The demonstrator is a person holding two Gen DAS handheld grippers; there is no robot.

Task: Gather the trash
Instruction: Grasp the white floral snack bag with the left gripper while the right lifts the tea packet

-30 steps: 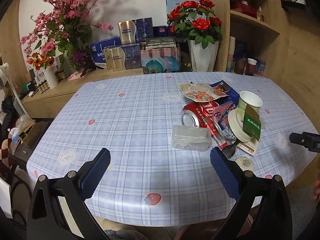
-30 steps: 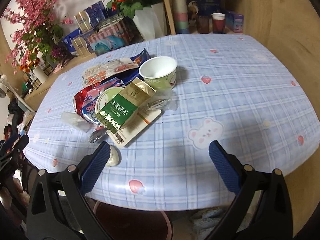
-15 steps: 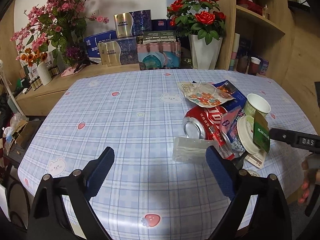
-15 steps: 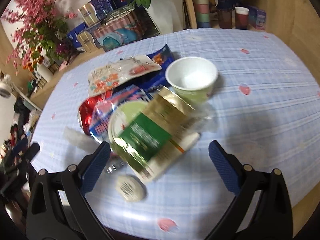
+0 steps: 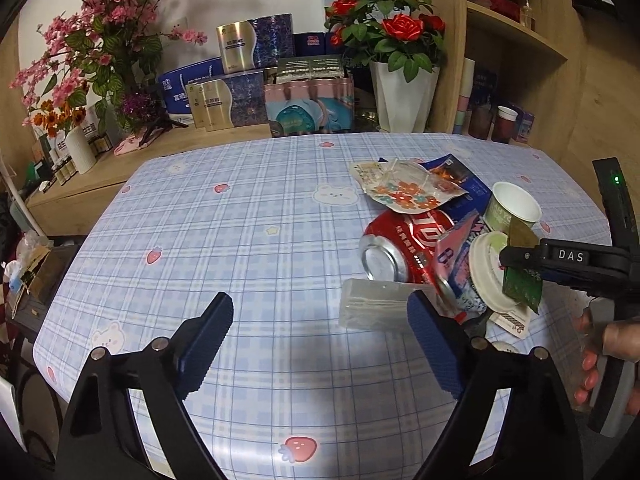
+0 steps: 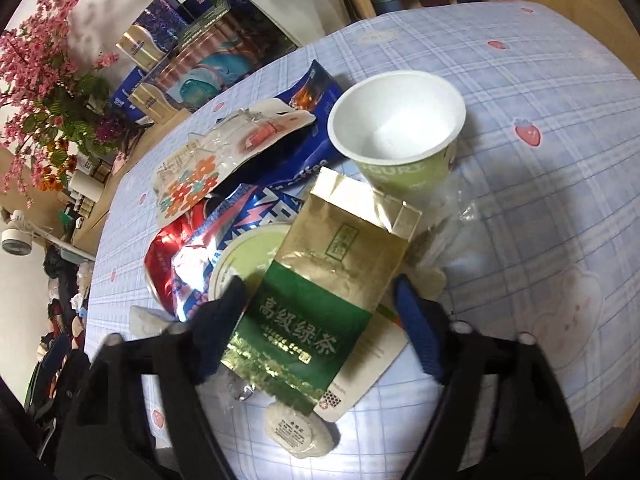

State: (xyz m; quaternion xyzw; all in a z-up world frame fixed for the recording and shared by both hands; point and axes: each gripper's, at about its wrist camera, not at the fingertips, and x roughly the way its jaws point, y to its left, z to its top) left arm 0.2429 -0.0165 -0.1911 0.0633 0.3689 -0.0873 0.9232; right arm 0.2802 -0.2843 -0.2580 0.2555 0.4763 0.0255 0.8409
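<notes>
A pile of trash lies on the checked tablecloth (image 5: 248, 232): a red can (image 5: 400, 244), a flowered wrapper (image 5: 404, 188), a green yogurt cup (image 6: 396, 132), a white lid (image 5: 486, 272), a clear plastic packet (image 5: 376, 308) and a green-gold tea pouch (image 6: 324, 296). My right gripper (image 6: 320, 316) is open with its fingers on either side of the tea pouch, and it shows in the left wrist view (image 5: 560, 258). My left gripper (image 5: 320, 340) is open and empty above the cloth, its right finger near the clear packet.
A small round white packet (image 6: 298, 428) lies at the table's near edge. Gift boxes (image 5: 240, 96), a white vase of red roses (image 5: 400, 92) and pink flowers (image 5: 88, 52) stand behind the table. Wooden shelves (image 5: 516, 40) rise at the right.
My right gripper has moved forward into the pile until its fingers flank the tea pouch. My left gripper has moved forward over the table toward the clear packet.
</notes>
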